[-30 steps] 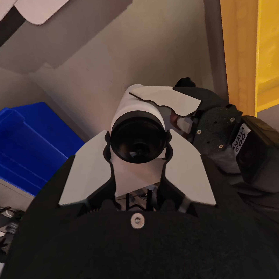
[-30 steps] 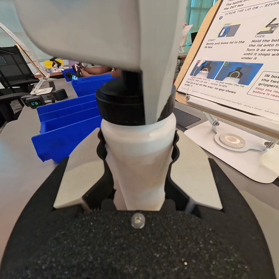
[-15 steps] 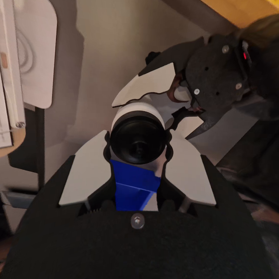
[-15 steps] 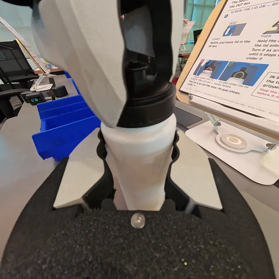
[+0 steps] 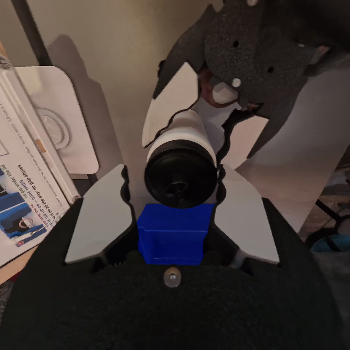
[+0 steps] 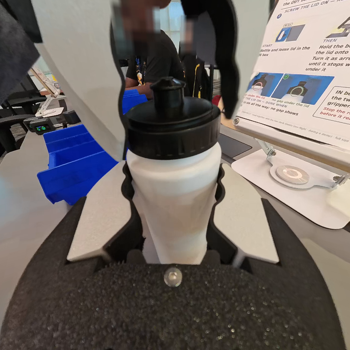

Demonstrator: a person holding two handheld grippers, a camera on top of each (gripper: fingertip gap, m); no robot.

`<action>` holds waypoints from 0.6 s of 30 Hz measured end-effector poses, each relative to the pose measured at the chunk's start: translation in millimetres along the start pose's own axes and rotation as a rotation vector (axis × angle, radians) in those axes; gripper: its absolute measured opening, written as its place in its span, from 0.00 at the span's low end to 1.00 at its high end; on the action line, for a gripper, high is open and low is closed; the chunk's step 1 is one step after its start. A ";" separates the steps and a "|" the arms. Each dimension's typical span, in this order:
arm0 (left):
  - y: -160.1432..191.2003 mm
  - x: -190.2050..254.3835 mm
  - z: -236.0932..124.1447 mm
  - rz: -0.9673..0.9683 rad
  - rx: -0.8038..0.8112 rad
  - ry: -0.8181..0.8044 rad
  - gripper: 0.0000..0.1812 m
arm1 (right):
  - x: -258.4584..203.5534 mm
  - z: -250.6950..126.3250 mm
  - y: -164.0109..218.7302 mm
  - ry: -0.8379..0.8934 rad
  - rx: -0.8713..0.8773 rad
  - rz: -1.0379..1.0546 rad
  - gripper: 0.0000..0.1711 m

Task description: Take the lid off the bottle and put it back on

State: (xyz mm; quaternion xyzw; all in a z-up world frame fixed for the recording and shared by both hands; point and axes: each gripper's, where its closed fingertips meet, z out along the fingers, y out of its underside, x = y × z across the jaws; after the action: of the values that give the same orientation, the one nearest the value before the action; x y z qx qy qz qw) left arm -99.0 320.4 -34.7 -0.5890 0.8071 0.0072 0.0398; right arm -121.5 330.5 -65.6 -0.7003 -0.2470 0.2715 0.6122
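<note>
A white bottle (image 6: 174,198) with a black screw lid (image 6: 172,136) stands upright. The lid sits on the bottle's neck. My right gripper (image 6: 173,164) is shut on the bottle's body just below the lid. My left gripper (image 5: 172,166) looks straight down on the lid (image 5: 180,180) and is open around it. A gap shows between its left finger (image 5: 106,208) and the lid. The right finger is at the lid's edge. In the right wrist view the left gripper's fingers (image 6: 85,75) hang on either side of the lid. The right gripper (image 5: 189,151) shows holding the bottle (image 5: 185,126).
A blue bin (image 6: 75,164) stands on the grey table (image 6: 19,208) left of the bottle. An instruction board (image 6: 303,75) on a white stand base (image 6: 284,189) is at the right. A person (image 6: 155,62) sits behind. Small black devices (image 6: 39,126) lie at far left.
My left gripper has turned around the lid and its fingers have opened off it. The lid stays on the bottle. My right gripper keeps the bottle still.
</note>
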 end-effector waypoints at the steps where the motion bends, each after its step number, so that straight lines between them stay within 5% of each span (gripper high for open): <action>1: -0.5 -2.1 -1.9 -0.026 0.030 -0.020 0.52 | -0.6 0.0 0.1 0.001 -0.003 -0.004 0.50; 4: -10.7 -8.9 -19.1 -0.164 0.220 -0.081 0.54 | -1.6 -0.2 0.3 0.006 -0.006 -0.011 0.50; 9: -24.4 -11.8 -60.4 -0.716 0.723 -0.109 0.55 | 0.0 0.1 0.0 0.011 0.002 0.000 0.50; 11: -5.6 -19.3 -67.8 -0.926 0.865 -0.253 0.53 | 0.3 0.1 -0.1 0.011 0.005 0.003 0.50; 13: 8.2 -13.7 -62.5 -1.048 0.928 -0.356 0.44 | 0.0 0.2 -0.1 0.011 0.006 0.002 0.50; 18: 7.2 0.7 -33.4 -1.171 0.925 -0.435 0.49 | 1.3 0.4 -0.4 0.009 0.013 0.013 0.50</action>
State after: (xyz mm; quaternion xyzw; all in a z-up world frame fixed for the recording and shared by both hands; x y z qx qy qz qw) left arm -107.9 320.0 -1.8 -0.8283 0.2596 -0.2372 0.4363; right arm -120.9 331.8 -65.4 -0.6990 -0.2378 0.2737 0.6164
